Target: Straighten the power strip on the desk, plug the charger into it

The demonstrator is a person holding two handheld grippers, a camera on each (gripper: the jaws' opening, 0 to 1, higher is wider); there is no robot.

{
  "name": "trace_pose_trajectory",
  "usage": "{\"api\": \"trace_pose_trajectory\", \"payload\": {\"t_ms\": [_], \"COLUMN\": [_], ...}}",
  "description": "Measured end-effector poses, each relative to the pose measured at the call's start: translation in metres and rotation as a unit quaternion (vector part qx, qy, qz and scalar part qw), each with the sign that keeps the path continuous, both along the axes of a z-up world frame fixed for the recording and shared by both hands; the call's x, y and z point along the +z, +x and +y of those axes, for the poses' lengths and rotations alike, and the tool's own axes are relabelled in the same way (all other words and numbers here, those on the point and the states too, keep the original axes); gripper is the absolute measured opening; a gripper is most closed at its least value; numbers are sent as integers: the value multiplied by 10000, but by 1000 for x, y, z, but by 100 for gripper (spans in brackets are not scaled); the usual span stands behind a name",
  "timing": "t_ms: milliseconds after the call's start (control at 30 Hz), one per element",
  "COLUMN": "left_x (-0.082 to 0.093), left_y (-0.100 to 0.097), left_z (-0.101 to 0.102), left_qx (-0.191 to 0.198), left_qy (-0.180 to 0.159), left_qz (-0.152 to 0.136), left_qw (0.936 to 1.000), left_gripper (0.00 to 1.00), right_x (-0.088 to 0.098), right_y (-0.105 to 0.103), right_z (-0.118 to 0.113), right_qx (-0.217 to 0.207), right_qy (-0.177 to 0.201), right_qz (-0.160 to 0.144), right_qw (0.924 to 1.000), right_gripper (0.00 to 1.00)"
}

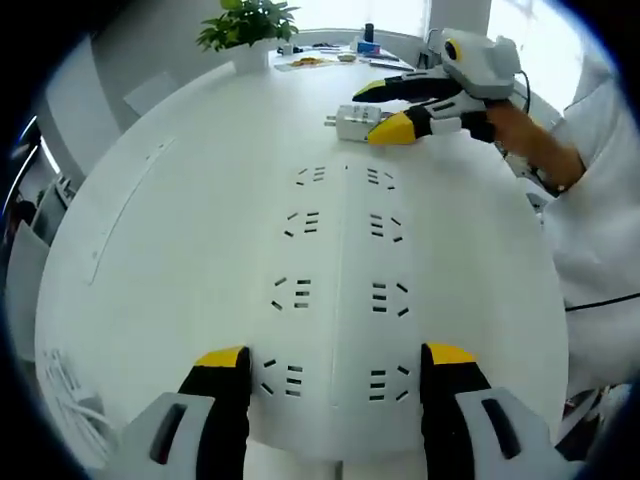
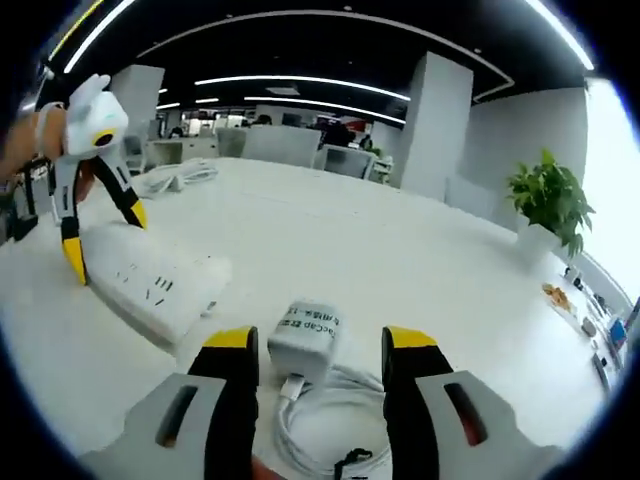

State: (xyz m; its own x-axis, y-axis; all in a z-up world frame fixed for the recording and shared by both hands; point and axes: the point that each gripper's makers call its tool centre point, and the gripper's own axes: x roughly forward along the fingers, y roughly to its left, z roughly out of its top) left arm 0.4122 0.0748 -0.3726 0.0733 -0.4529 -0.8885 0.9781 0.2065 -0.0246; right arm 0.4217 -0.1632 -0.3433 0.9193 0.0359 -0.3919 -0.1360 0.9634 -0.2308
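Observation:
The white power strip (image 1: 335, 260) lies on the round white desk (image 1: 180, 220), running lengthwise away from me between my left gripper's (image 1: 335, 365) jaws. Both yellow-tipped jaws press against its long sides at the near end, so that gripper is shut on it. In the right gripper view the left gripper (image 2: 105, 240) straddles the strip's (image 2: 155, 280) far end. The small white charger (image 2: 305, 340) rests between the jaws of my open right gripper (image 2: 320, 345), with a gap on each side. From the left gripper view, the right gripper (image 1: 380, 110) sits around the charger (image 1: 355, 122) beyond the strip.
The charger's coiled white cable (image 2: 320, 420) lies just behind it. A potted plant (image 1: 250, 25) and small items stand at the desk's far edge. Another white cable (image 1: 70, 390) lies near the desk rim. A person's hand (image 1: 530, 140) holds the right gripper.

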Motion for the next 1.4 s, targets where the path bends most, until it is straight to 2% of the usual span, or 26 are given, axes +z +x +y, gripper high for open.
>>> {"api": "trace_pose_trajectory", "payload": {"t_ms": [200,467,533,633,767,833,867,933,1033,1100,1167,1233,1333,1400], "left_x": [0,0,0,0,-1,-1,0,0,0,0,0,0,0,0], "left_y": [-4,-12,-12,-9,-10,-12,-13,-15,-13,-13,-11,-12,-11,-10], "left_z": [-1,-3,-3,-3,-3,-3,-3,-3,-3,-3,-3,-3,-2,-2], "left_qx": [-2,-2,0,3,6,8,8,8,10,12,11,9,10,11], "left_qy": [-25,-54,-54,-53,-51,-53,-52,-52,-50,-56,-53,-47,-48,-47], "left_qz": [-14,-24,-23,-17,-16,-18,-19,-19,-15,-16,-14,-14,-11,-10], "left_qw": [10000,10000,10000,10000,10000,10000,10000,10000,10000,10000,10000,10000,10000,10000], "left_gripper": [69,70,70,70,70,70,70,70,70,70,70,70,70,70], "right_x": [-3,-6,-4,-4,-4,-5,-5,-6,-7,-7,-8,-8,-9,-9], "right_y": [12,15,13,8,10,11,9,6,1,-5,-8,-9,-6,-6], "right_z": [-5,-3,-1,0,5,12,17,23,31,33,36,38,37,37], "right_qx": [-340,-321,-243,-39,550,1020,1413,1902,2762,3178,3449,3529,3525,3434], "right_qy": [-63,-85,-63,-65,36,65,92,18,-139,-283,-297,-174,-44,98], "right_qz": [-13,-52,-82,-112,-99,-58,-5,79,109,183,254,293,336,348], "right_qw": [9994,9994,9997,9999,9984,9947,9899,9817,9609,9476,9378,9350,9352,9385], "right_gripper": [45,35,30,29,28,28,28,28,28,28,28,28,28,28]}}
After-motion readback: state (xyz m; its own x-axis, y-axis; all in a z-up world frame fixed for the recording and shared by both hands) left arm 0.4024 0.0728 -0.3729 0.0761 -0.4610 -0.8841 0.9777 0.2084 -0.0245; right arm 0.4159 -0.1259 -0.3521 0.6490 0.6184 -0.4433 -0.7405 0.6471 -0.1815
